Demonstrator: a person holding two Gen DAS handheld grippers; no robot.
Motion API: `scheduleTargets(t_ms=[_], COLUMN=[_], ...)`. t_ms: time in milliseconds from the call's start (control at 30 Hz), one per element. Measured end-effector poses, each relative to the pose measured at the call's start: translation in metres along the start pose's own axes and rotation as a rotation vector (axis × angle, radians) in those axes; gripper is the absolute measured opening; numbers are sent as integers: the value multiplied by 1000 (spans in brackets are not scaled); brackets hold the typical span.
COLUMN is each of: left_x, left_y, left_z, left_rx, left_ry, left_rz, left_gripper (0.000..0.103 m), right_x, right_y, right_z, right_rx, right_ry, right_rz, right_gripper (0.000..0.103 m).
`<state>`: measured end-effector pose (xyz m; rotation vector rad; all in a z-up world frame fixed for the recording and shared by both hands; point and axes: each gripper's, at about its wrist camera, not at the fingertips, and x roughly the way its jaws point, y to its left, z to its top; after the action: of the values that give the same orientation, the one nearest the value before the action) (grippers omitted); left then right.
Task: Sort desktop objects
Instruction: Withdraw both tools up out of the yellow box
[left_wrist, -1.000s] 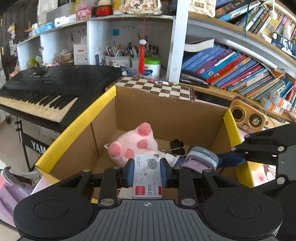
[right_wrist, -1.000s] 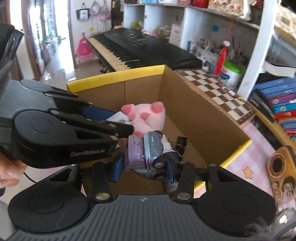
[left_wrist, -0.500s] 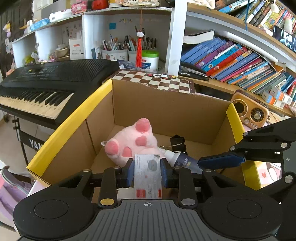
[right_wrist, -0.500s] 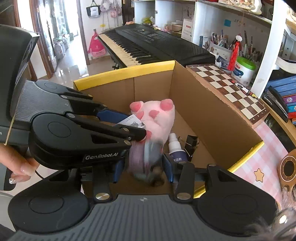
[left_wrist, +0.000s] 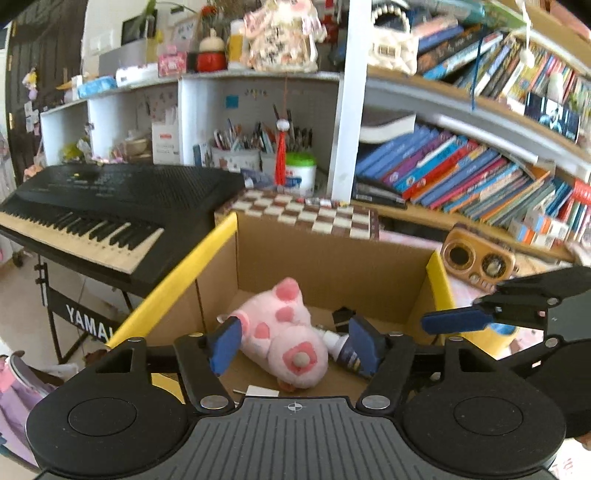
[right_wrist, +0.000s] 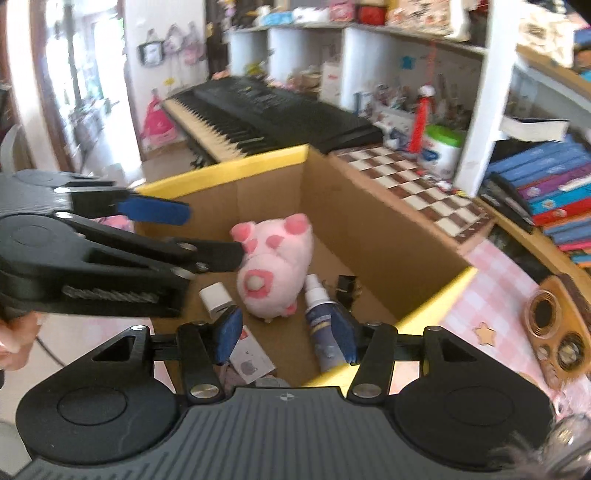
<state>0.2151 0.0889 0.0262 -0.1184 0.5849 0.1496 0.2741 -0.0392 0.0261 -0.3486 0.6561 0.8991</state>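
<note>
1. Both jaws have just been opening, empty: left gripper (left_wrist: 293, 345), right gripper (right_wrist: 284, 334).
2. Spray bottle (right_wrist: 323, 314) lies in the cardboard box (right_wrist: 388, 236), nozzle toward 12 o'clock.
3. Keyboard (right_wrist: 258, 110) stands at 11 o'clock.

Pink plush pig (right_wrist: 275, 264), spray bottle (right_wrist: 320, 308), staple box (right_wrist: 251, 356) in yellow-rimmed cardboard box (right_wrist: 388, 236)

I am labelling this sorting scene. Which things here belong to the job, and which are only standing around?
Job: cardboard box, pink plush pig, spray bottle, staples box, black binder clip, white charger.
Around: keyboard, chessboard, books, wooden radio.
</note>
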Motion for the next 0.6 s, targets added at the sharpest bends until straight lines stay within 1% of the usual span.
scheduleTargets(t_ms=[100,267,367,467,567,600], left_x=[-12,-33,-44,-55,-63,-65], left_y=[1,-6,-10,-12,-13,-13], left_z=[2,6,7,4,-1,-4], left_rx=[1,34,43,38,26,22], left_ry=[-39,-107,-134,-147,-144,-138], left_rz=[-2,-14,-35,-47,-55,-60], left_gripper=[68,69,73,74,75,77], right_x=[-19,-48,-64,-77,-90,-95], right_y=[-5,-10,-10,-9,-6,-4], right_z=[-4,-11,-17,-26,-37,-41], right_rx=[68,157,196,249,320,336], right_ry=[-54,-119,-144,-160,-174,-176], right_rz=[-56,-135,-173,-211,-246,-260], right_gripper=[50,50,50,50,50,50])
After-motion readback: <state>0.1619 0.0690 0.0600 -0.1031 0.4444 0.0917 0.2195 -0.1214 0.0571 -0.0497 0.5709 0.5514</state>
